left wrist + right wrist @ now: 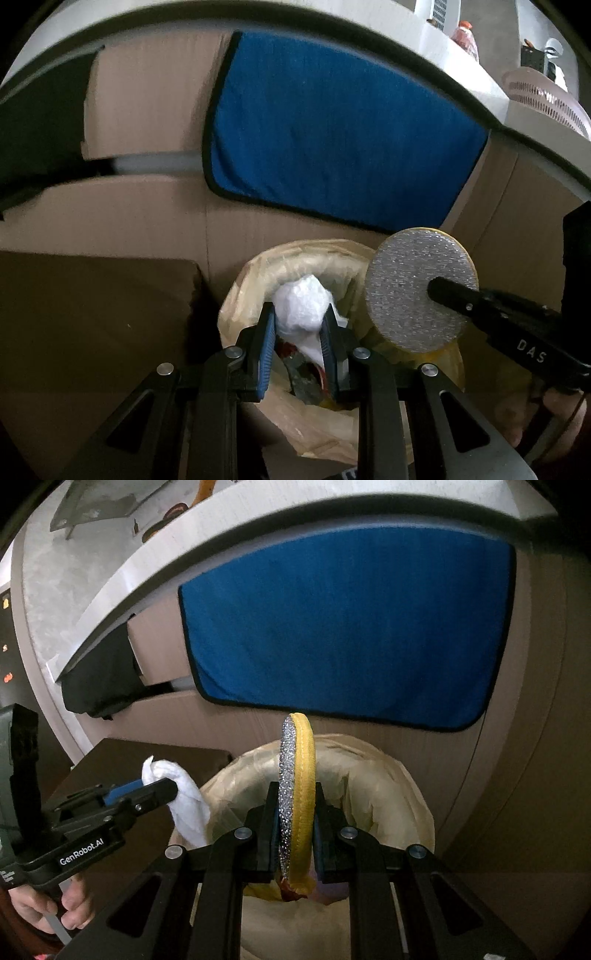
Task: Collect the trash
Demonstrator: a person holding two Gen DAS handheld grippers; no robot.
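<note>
My left gripper [300, 325] is shut on a crumpled white tissue [304, 304], held over the mouth of a bin lined with a pale plastic bag [255, 273]. The same tissue [184, 797] shows in the right wrist view, left of the bin [406, 786]. My right gripper [295, 819] is shut on a round scouring pad [297, 797], silver glitter on one face, yellow on the other, held edge-up above the bin. That pad [417, 291] appears face-on in the left wrist view, at the bin's right rim. Dark scraps lie inside the bag.
A blue cloth [340, 129] hangs on a tan cabinet front behind the bin, under a white counter edge [424, 44]. A dark brown box [92, 314] stands left of the bin. A person's hand [48, 908] grips the left tool's handle.
</note>
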